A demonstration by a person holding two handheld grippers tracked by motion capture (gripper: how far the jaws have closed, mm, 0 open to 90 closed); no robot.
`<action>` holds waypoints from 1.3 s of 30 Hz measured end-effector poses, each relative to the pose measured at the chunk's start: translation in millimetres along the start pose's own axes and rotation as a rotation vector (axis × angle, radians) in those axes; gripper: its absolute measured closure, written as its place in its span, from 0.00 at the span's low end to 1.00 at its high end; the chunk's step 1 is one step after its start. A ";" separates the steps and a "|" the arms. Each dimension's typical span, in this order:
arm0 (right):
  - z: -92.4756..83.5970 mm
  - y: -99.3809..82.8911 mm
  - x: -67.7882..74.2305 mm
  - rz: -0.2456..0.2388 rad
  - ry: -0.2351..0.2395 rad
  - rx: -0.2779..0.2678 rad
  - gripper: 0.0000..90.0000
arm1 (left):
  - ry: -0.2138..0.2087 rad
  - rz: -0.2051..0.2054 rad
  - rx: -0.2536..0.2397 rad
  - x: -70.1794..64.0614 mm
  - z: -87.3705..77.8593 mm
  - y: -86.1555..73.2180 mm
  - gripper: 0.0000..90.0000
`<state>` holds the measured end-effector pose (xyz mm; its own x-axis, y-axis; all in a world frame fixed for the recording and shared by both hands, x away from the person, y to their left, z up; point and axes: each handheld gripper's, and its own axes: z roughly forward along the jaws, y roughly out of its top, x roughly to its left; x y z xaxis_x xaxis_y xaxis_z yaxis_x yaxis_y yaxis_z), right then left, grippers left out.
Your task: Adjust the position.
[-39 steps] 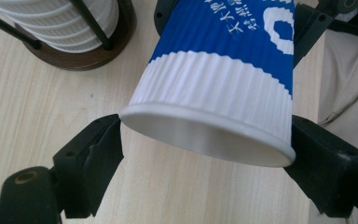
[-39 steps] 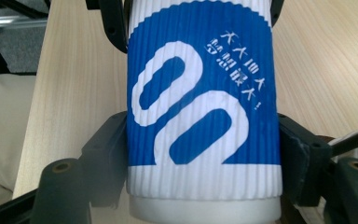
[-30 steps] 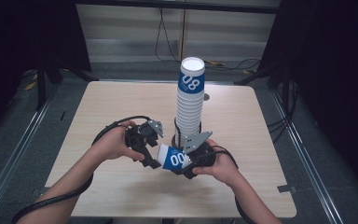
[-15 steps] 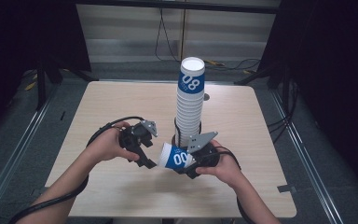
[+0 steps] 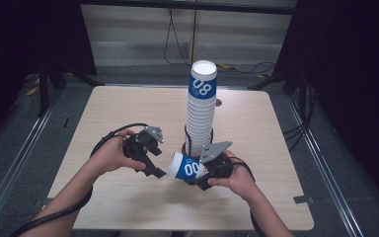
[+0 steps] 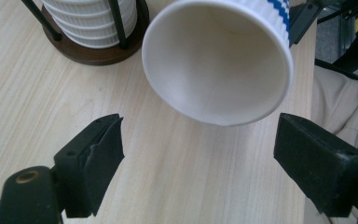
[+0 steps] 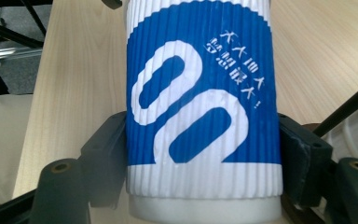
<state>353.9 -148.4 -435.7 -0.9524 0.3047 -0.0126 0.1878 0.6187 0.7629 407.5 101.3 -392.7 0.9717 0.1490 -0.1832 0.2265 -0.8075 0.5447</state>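
Paper cup (image 5: 186, 167) clamped at its blue-and-white ribbed sleeve between the fingers of the right gripper (image 5: 203, 174), lying on its side just above the table (image 5: 128, 207), near the front edge. Long axis almost level, open mouth turned toward the left gripper (image 5: 154, 169), bottom end toward the right hand (image 5: 233, 178). Compared with one second ago: left gripper pulled back a little from the cup mouth, now apart from the rim instead of right at it; cup and right hand in about the same place. Left fingers (image 6: 93, 158) wide apart, nothing between them, cup mouth (image 6: 216, 60) just ahead. Bottom of the cup cut off by the lower edge in the right gripper view; small white print on the sleeve hard to read. Farther back, tall stack of cups (image 5: 200, 111) upright in a holder with a dark round base (image 6: 98, 51), lower part partly hidden behind the right gripper.
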 end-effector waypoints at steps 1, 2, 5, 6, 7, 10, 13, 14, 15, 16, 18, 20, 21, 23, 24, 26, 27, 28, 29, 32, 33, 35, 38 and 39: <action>0.2 -0.2 -0.1 0.001 -0.001 0.002 0.31 | 0.001 -0.004 -0.009 -1.3 0.4 0.1 0.17; 0.4 -0.4 -0.2 -0.001 -0.003 0.000 0.31 | 0.003 -0.004 -0.012 -1.9 0.4 0.4 0.17; 0.8 -0.6 0.0 0.002 -0.002 -0.003 0.31 | 0.000 0.002 -0.026 -3.0 0.1 1.6 0.17; 1.3 -0.7 0.3 0.001 0.004 -0.007 0.31 | 0.001 0.005 -0.029 -3.0 0.0 1.8 0.17; 1.4 -0.8 0.5 0.003 0.003 -0.005 0.31 | 0.003 0.014 -0.035 -2.3 0.4 2.4 0.17; 2.0 -1.1 0.9 0.003 0.005 -0.007 0.31 | 0.006 0.003 -0.044 -3.2 2.0 2.9 0.17; 2.3 -1.1 1.0 0.006 0.003 -0.012 0.31 | 0.002 0.006 -0.052 -3.7 5.0 4.2 0.17; 2.4 -1.1 1.0 0.004 0.003 -0.012 0.31 | 0.002 0.003 -0.057 -4.1 5.8 4.4 0.17; 2.4 -1.2 1.0 0.002 0.005 -0.014 0.31 | 0.005 0.006 -0.060 -4.4 6.6 5.0 0.17; 2.6 -1.2 1.1 0.003 0.009 -0.015 0.31 | 0.003 0.014 -0.054 -3.9 6.8 5.9 0.17; 2.8 -1.2 1.5 0.003 0.009 -0.019 0.31 | 0.000 0.014 -0.063 -4.4 8.6 6.6 0.17; 2.9 -1.5 1.7 0.005 0.007 -0.019 0.31 | 0.009 0.012 -0.052 -5.2 8.5 7.9 0.17; 2.9 -1.7 1.7 0.004 0.006 -0.022 0.31 | 0.000 0.012 -0.068 -4.7 9.4 7.6 0.17; 2.7 -2.5 1.5 0.013 0.009 -0.026 0.31 | 0.009 0.016 -0.074 -4.7 9.2 7.7 0.17; 2.6 -3.3 1.1 0.017 0.004 -0.032 0.31 | 0.007 0.014 -0.077 -4.6 9.1 7.6 0.17; 2.6 -4.5 0.6 0.023 0.007 -0.037 0.31 | 0.004 0.012 -0.082 -4.6 8.9 7.2 0.17; 2.5 -4.9 0.3 0.024 0.004 -0.041 0.31 | 0.006 0.019 -0.087 -4.7 8.5 7.1 0.17; 2.4 -5.2 0.2 0.026 0.007 -0.043 0.31 | 0.009 0.031 -0.087 -4.1 7.9 7.3 0.17; 2.4 -5.2 0.0 0.025 0.005 -0.046 0.31 | 0.005 0.021 -0.098 -4.4 7.9 7.2 0.17; 2.3 -4.8 -0.2 0.027 0.002 -0.059 0.31 | 0.005 0.015 -0.105 -4.9 8.2 7.4 0.17; 2.3 -4.5 -0.1 0.031 0.008 -0.063 0.31 | 0.006 0.014 -0.105 -4.8 8.1 7.6 0.17; 2.5 -4.1 0.7 0.029 0.007 -0.064 0.31 | 0.003 0.014 -0.110 -4.9 8.2 7.8 0.17; 3.1 -4.6 0.6 0.027 0.008 -0.069 0.31 | 0.002 0.027 -0.103 -4.3 8.4 8.2 0.17; 3.3 -4.8 0.6 0.026 0.011 -0.071 0.31 | 0.002 0.029 -0.102 -4.4 8.4 8.4 0.17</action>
<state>353.3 -148.8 -441.5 -0.9501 0.3116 0.0150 0.1957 0.5579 0.8065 404.5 89.1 -394.2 0.9781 0.1280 -0.1644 0.2040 -0.7489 0.6305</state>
